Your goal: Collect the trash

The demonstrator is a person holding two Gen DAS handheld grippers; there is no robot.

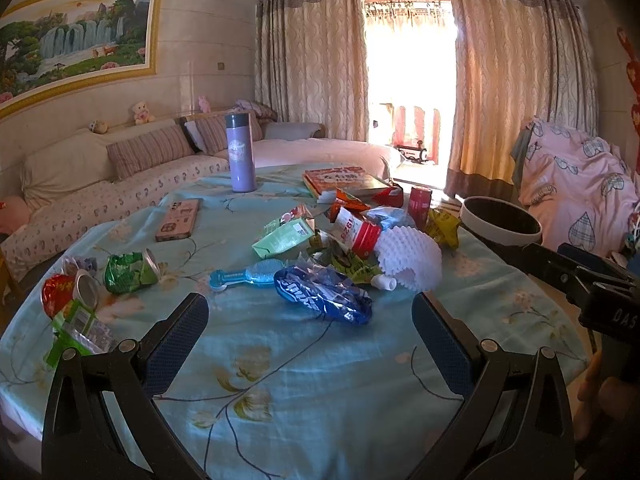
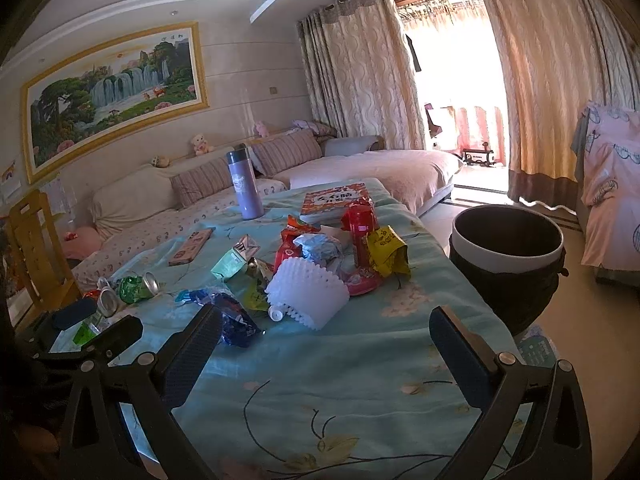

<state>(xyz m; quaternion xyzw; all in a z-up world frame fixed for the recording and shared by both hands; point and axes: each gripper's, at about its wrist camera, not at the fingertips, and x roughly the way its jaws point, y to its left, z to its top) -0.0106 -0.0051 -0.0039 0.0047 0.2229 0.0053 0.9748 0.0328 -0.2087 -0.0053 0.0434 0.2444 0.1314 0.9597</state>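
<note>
Over on the left edge of the worktop (image 1: 320, 380), crushed cans lie on their sides, a red one (image 1: 60, 292) and a green one (image 1: 130, 272), touching a green carton scrap (image 1: 76, 328). Left claw (image 1: 310, 320) hangs wide open, nothing in it, just short of a crumpled blue wrapper (image 1: 324, 294). Middle of the cloth: the main trash heap, with a green juice carton (image 1: 284, 232), a white foam net sleeve (image 2: 306, 294), a red bottle (image 2: 360, 228) and a yellow packet (image 2: 386, 250). Right claw (image 2: 326, 344) also gapes empty above bare cloth near the heap. Far right, just beside the worktop's edge, stands the black-lined bin (image 2: 508, 268), mouth up.
</note>
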